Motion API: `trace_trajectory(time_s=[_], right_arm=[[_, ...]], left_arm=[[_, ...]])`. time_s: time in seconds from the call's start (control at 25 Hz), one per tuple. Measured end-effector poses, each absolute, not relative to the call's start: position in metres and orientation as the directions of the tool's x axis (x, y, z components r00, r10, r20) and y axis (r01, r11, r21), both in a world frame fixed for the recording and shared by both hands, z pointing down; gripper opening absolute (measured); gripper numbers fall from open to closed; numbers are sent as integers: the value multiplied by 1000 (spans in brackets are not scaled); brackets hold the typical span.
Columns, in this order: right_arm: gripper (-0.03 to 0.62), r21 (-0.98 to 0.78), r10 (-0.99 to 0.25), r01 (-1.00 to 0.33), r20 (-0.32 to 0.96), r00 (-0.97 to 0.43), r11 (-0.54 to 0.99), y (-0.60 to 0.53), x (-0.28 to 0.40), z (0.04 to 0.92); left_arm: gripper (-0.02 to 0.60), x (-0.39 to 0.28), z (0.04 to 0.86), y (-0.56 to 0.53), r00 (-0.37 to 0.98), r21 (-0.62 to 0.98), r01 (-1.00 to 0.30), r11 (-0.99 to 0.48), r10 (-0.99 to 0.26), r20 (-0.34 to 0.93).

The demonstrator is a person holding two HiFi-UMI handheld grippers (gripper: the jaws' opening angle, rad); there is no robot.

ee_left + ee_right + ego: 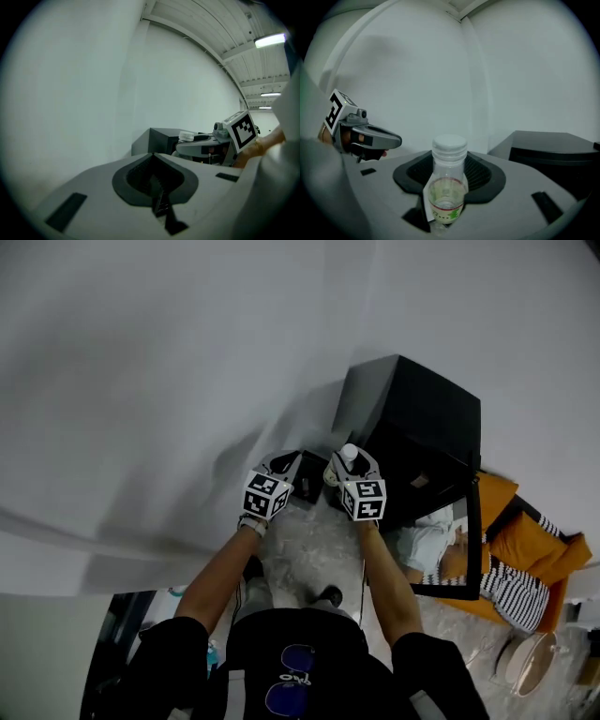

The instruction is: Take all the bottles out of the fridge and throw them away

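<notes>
A small clear bottle (pixel 446 187) with a white cap and a little yellowish liquid stands upright between the jaws of my right gripper (pixel 447 199), which is shut on it. In the head view the bottle's cap (pixel 349 454) shows above the right gripper (pixel 351 468), just in front of the black fridge (pixel 412 423). My left gripper (pixel 287 465) is level with it on the left. Its pads (pixel 161 199) meet with nothing between them. From the left gripper view, the right gripper (pixel 206 143) and bottle cap (pixel 186 136) sit before the fridge (pixel 159 139).
The fridge door (pixel 448 549) hangs open toward the right. A person in a striped top (pixel 511 582) lies on an orange seat (pixel 530 540) beside it. A small dark box (pixel 309 482) sits on the floor between the grippers. White walls close in ahead and left.
</notes>
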State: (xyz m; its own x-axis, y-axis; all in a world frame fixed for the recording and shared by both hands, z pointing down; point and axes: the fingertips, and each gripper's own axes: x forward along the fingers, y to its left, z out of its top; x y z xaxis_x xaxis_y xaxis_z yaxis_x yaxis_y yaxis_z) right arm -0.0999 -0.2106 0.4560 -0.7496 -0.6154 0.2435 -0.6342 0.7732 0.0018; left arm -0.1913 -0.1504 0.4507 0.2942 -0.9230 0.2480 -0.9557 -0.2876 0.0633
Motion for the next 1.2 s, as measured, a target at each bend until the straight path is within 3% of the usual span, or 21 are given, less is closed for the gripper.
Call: trace_trajectory(time_s=[0.56,1.2], right_arm=[[199,10,-527,-545,271,-806,838,-212,-155,463],[201,-36,-513,-554,333,-791,831,-249,-163,523]], left_arm=[[6,-238,458,-148,216,75,-976,-204,-943,254],[6,-231,516,-191,288,144,-956,-254,-907,308]])
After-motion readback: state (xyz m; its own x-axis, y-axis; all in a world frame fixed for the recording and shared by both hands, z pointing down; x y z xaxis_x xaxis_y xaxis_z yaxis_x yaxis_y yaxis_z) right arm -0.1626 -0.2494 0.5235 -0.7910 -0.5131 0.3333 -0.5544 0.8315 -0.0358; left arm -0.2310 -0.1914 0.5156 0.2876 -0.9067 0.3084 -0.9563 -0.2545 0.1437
